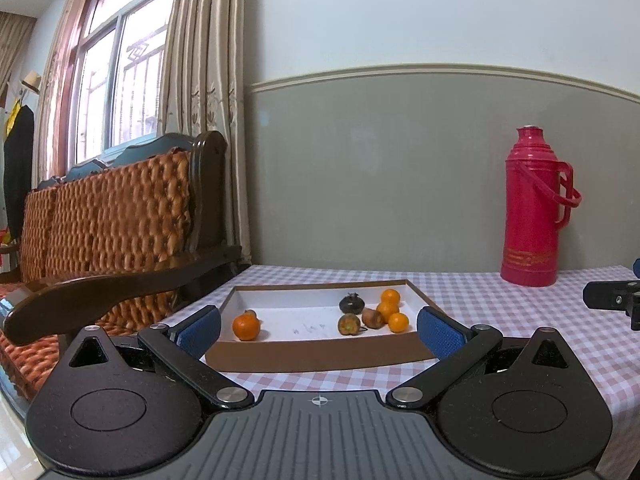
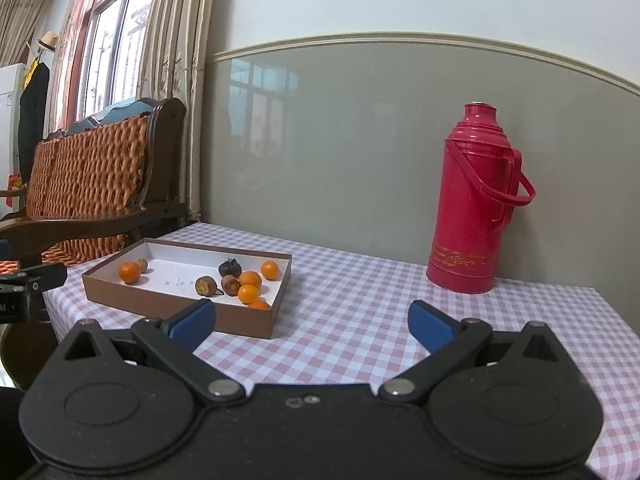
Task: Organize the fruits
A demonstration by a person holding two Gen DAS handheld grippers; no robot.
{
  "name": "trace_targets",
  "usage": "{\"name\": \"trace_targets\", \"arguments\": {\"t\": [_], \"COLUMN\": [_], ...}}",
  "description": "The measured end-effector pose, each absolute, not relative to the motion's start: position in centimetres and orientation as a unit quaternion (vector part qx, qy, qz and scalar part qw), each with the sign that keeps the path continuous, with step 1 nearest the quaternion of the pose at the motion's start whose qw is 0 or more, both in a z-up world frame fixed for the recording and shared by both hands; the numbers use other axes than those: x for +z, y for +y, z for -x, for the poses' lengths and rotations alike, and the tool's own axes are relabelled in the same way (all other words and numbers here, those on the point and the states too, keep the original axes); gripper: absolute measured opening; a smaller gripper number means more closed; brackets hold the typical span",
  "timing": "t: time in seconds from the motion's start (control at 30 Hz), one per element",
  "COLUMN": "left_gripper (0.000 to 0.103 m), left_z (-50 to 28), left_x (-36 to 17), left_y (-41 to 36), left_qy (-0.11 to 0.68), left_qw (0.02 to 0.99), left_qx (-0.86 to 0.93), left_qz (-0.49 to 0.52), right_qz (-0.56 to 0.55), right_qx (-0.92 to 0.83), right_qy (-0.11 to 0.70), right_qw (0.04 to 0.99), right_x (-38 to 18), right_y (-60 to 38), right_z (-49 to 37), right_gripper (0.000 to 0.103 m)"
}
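A shallow brown box (image 1: 316, 354) with a white inside sits on the checked table; it also shows in the right wrist view (image 2: 180, 310). One orange (image 1: 245, 327) lies at its left with a small brown fruit (image 1: 251, 313) behind it. At the right lie several oranges (image 1: 387, 309) and dark brown fruits (image 1: 349, 324), also seen in the right wrist view (image 2: 250, 280). My left gripper (image 1: 319, 332) is open and empty just before the box's near wall. My right gripper (image 2: 312, 326) is open and empty, to the right of the box.
A tall red thermos (image 1: 534, 208) stands at the back right against the wall, also in the right wrist view (image 2: 474, 200). A wicker-backed wooden chair (image 1: 108, 224) stands to the left of the table. The table's left edge (image 2: 60, 296) is near the box.
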State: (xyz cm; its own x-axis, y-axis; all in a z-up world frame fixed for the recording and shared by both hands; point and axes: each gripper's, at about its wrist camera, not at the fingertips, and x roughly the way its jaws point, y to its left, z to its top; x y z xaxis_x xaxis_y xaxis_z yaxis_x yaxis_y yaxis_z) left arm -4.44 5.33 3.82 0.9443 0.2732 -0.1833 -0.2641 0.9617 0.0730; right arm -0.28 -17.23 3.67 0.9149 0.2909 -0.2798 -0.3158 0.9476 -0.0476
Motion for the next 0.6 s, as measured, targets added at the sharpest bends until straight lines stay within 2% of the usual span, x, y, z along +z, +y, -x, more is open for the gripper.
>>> {"name": "trace_targets", "arguments": {"t": [0.6], "left_gripper": [0.103], "left_z": [4.32], "left_x": [3.89], "left_y": [5.31], "left_qy": [0.097], "left_qw": [0.986], "left_qx": [0.135], "left_qz": [-0.021], "right_qz": [0.044], "right_qx": [0.156], "right_qy": [0.137], "right_qw": [0.977], "right_x": [3.67], "right_y": [-17.24], "right_z": [0.30], "right_gripper": [0.097]}}
